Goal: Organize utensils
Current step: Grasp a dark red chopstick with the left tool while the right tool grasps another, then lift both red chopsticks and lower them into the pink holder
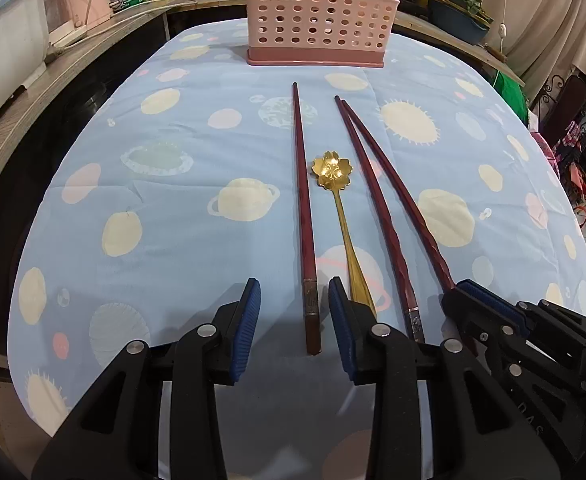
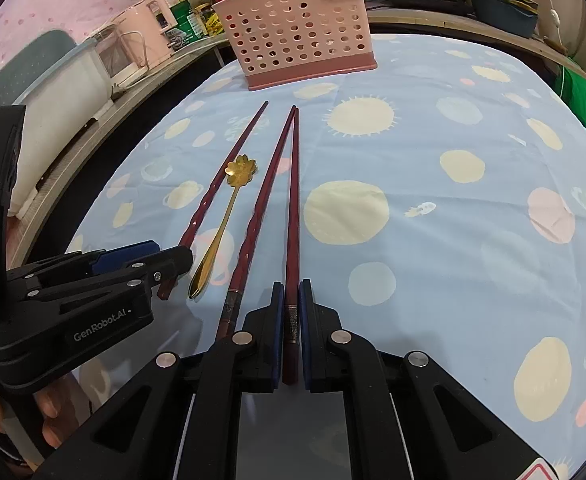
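Three dark red chopsticks and a gold flower-bowl spoon [image 1: 335, 184] lie lengthwise on the blue planet-print tablecloth [image 1: 173, 184]. My left gripper [image 1: 295, 296] is open, its jaws on either side of the thick end of the leftmost chopstick [image 1: 303, 208]; it also shows in the right wrist view [image 2: 141, 260]. My right gripper [image 2: 291, 292] is shut on the thick end of the rightmost chopstick [image 2: 294, 208], seen also in the left wrist view [image 1: 465, 292]. The middle chopstick [image 2: 259, 208] lies beside it, tips touching. A pink perforated utensil holder [image 1: 317, 16] stands at the table's far end.
A wooden counter [image 1: 33, 112] curves along the left with a white box, a pink appliance [image 2: 141, 36], jars and a tomato. Pots and a planter stand behind the holder. A green object [image 2: 581, 96] and a chair are off the right edge.
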Demonstrator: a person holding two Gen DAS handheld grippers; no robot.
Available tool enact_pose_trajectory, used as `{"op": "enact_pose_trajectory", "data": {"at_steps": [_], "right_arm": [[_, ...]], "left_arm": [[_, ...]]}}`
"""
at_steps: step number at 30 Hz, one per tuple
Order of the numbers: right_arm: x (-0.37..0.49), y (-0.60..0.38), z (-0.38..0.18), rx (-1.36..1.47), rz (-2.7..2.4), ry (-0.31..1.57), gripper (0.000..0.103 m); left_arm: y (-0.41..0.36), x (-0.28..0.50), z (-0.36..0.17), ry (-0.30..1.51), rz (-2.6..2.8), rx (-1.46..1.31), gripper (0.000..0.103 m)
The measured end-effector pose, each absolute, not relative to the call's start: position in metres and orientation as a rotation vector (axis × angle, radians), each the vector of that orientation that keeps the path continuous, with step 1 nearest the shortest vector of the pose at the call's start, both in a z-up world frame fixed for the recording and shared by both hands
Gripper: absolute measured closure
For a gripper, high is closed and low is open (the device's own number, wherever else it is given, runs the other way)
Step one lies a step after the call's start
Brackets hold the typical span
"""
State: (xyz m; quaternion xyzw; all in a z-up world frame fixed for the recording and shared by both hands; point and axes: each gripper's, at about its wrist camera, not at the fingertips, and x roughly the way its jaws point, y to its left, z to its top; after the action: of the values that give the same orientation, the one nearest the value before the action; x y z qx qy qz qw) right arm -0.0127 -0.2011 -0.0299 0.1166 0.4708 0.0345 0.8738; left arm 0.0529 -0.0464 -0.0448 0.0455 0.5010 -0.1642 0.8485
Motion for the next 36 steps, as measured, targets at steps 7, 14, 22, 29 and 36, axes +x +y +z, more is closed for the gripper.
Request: {"op": "enact_pose_trajectory", "data": {"at_steps": [7,14,22,29,36], "right_arm": [[-0.013,-0.203,-0.030,0.251,0.074,0.984,0.097],[-0.014,-0.203,-0.030,0.251,0.074,0.985,0.097],[-0.017,-0.204,-0.029,0.262,0.072,0.993,0.096],[-0.021,-0.207,-0.025,0.279,0.067,0.988,0.096],[-0.022,-0.211,-0.013,0.283,0.068,0.960,0.096]], "left_arm": [[-0.045,0.051,-0.045,1.063,-0.354,0.090,0.079],[-0.046,0.050,-0.045,1.072,-0.366,0.091,0.096],[-0.042,0.052,-0.043,1.103,-0.390,0.047,0.096],[-0.038,0.051,-0.038,1.098,-0.391,0.034,0.096],[-0.033,0.050,-0.025,1.073,-0.394,0.017,0.096]]}}
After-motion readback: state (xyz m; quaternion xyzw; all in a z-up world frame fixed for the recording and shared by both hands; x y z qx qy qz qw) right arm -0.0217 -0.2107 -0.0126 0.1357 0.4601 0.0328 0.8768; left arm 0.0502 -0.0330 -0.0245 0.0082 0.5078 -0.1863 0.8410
